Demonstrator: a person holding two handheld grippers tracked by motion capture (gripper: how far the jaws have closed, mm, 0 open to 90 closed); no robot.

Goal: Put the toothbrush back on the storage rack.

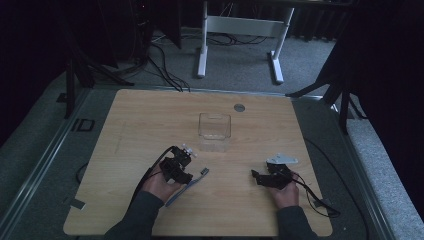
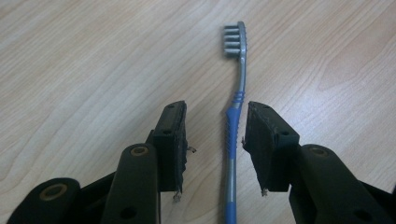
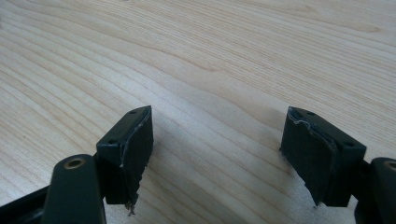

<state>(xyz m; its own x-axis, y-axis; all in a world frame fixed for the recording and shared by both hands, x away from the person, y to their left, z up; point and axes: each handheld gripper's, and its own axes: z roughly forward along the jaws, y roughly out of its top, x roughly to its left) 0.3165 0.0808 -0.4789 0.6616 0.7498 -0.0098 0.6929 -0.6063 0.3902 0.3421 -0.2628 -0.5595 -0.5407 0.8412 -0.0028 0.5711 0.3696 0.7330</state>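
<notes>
A blue and grey toothbrush (image 2: 237, 100) lies flat on the wooden table (image 1: 140, 130), bristle head pointing away from my left gripper (image 2: 215, 109). The left jaws stand on either side of its blue handle with a gap on the left side, so the pads do not press it. In the high view the toothbrush (image 1: 196, 181) lies slanted just right of the left gripper (image 1: 184, 176). My right gripper (image 3: 219, 112) hovers low over bare wood, open, with nothing between its jaws. In the high view the right gripper (image 1: 258, 177) sits at the front right, pointing left.
A clear plastic box (image 1: 215, 131) stands in the middle of the table, beyond both grippers. A small grey disc (image 1: 239, 107) is set into the table near its far edge. Cables trail off the table's front right. White desk legs (image 1: 202, 55) stand on the floor behind.
</notes>
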